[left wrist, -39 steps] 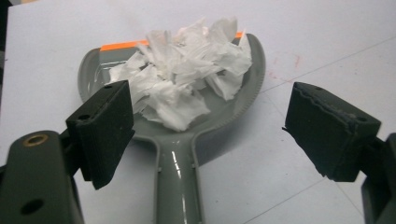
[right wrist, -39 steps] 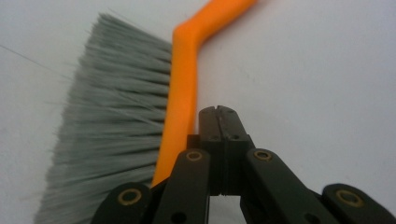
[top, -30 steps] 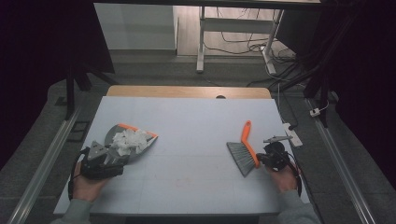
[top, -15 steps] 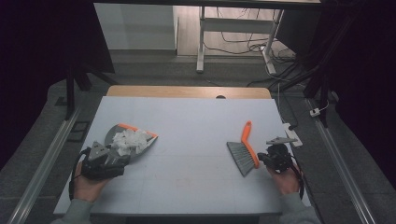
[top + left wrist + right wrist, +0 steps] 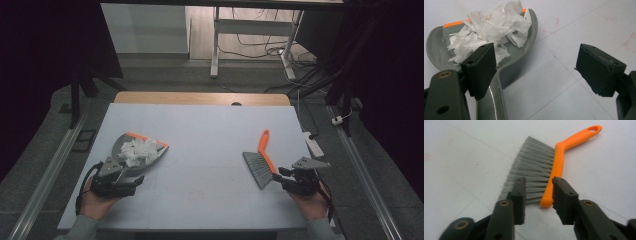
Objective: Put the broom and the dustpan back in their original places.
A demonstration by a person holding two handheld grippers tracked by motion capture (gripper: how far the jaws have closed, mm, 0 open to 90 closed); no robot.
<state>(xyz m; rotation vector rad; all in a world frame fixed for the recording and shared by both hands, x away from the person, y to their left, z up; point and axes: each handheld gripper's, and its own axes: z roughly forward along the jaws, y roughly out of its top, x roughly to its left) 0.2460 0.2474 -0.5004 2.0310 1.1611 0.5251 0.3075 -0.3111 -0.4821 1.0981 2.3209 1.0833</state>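
Note:
A grey dustpan (image 5: 119,146) with an orange lip lies at the table's left, holding a heap of white paper scraps (image 5: 140,150). My left gripper (image 5: 127,175) sits at its handle end, open. In the left gripper view the jaws stand wide apart; the dustpan handle (image 5: 491,100) runs under the left jaw, and the scraps (image 5: 496,27) lie ahead. An orange-handled brush (image 5: 264,150) with grey bristles lies flat at the right. My right gripper (image 5: 281,176) is just short of its near end, open by a narrow gap. The brush (image 5: 556,162) lies ahead of the right gripper (image 5: 538,183).
The white tabletop (image 5: 210,130) has a wooden strip (image 5: 200,97) along its far edge. A white power strip (image 5: 313,143) lies at the right edge beside the brush. Beyond the table stand desk legs (image 5: 215,45) and floor cables (image 5: 260,47).
My right gripper has drawn back a little toward the person, away from the brush. The brush, the dustpan and the left gripper have stayed put.

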